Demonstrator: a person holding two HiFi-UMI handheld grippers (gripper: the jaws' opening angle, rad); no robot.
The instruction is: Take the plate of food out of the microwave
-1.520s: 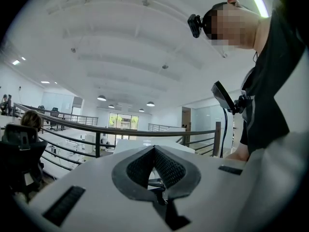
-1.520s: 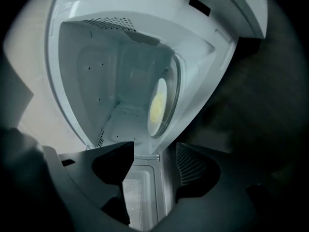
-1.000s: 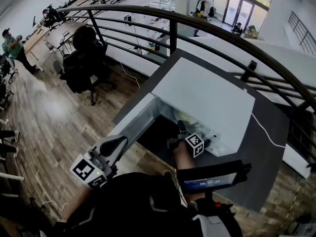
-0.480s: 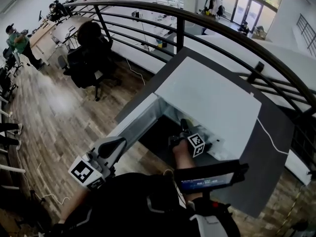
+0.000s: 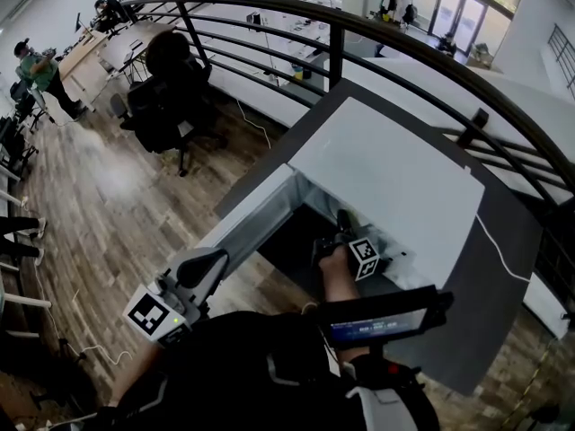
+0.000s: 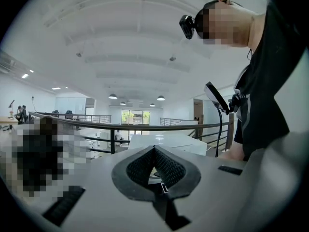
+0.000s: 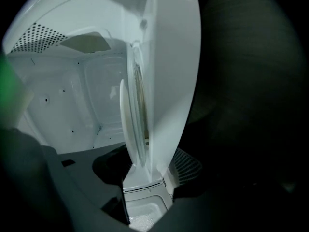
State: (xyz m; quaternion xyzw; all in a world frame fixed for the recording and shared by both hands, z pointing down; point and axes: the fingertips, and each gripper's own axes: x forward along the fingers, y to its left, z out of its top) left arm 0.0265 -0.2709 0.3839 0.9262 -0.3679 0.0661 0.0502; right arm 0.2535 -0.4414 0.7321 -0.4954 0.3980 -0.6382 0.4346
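The white microwave (image 5: 386, 173) stands on a dark table, its door (image 5: 247, 227) swung open to the left. My right gripper (image 5: 344, 221) reaches into the cavity, its fingertips hidden there in the head view. In the right gripper view a white plate (image 7: 164, 81) shows edge-on, running upright through the picture, and the right gripper (image 7: 147, 178) is shut on its rim. No food can be made out on it. The white cavity wall (image 7: 63, 100) lies behind. My left gripper (image 5: 205, 265) hangs low by my body, left of the door; its jaws (image 6: 154, 151) are shut on nothing.
The dark table (image 5: 485, 268) stands against a curved black railing (image 5: 404, 48). A white cable (image 5: 503, 250) runs off the microwave's right side. A black office chair (image 5: 166, 97) stands on the wooden floor at the left. A screen device (image 5: 382, 317) sits at my chest.
The head view has shifted slightly. The right gripper stays inside the cavity and the left gripper has held its place.
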